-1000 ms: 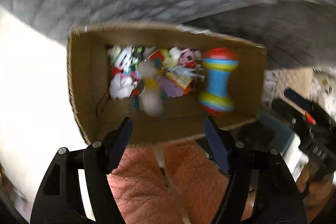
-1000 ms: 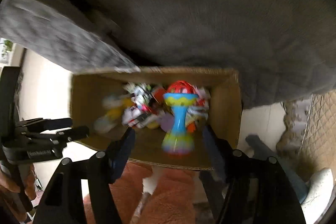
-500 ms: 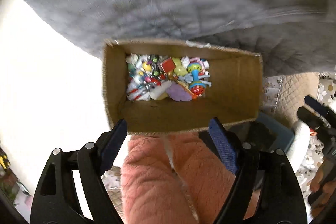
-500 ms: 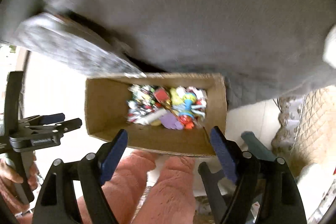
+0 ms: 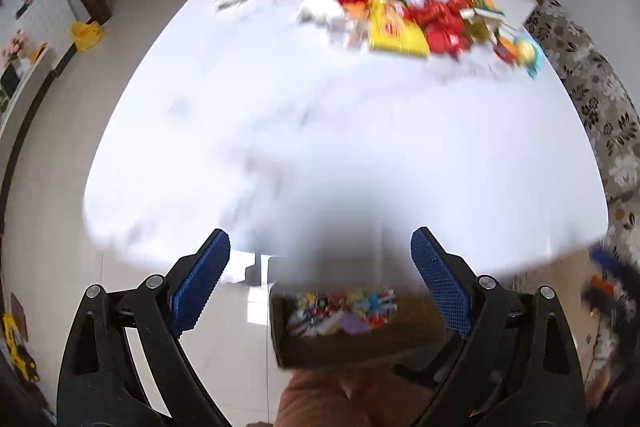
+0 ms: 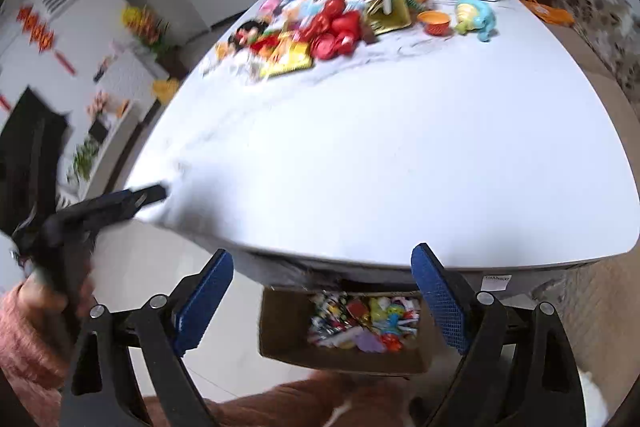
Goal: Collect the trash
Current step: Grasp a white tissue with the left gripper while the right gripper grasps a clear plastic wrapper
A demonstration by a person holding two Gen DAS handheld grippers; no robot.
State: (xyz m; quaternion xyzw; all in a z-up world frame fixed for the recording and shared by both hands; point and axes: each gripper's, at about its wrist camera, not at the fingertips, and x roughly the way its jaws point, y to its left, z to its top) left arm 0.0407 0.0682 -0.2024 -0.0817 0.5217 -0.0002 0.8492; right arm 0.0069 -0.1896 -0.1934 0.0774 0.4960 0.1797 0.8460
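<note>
- Gaping wide, the left gripper (image 5: 320, 279) has just been opening its jaws, and nothing sits between its blue pads (image 5: 200, 287); it touches nothing.
- Equally spread, the right gripper (image 6: 322, 295) has also just been opening, with nothing pinched or touched.
- Both hang above the near edge of the white table (image 5: 320, 147), tilted downward.
- Below that edge stands a cardboard box (image 6: 280, 331) on the floor, with small colourful trash (image 6: 364, 323) heaped in its right part.
- More trash, a bright pile of wrappers and toys (image 5: 400, 15), lies at the table's far end, well apart from both grippers.
- Only the right wrist view shows the box sharply, plus the person's left hand (image 6: 44, 303) in a pink sleeve gripping the other tool.
- Only the left wrist view shows the flower pot (image 5: 94, 3) by the wall; its box is blurred.
</note>
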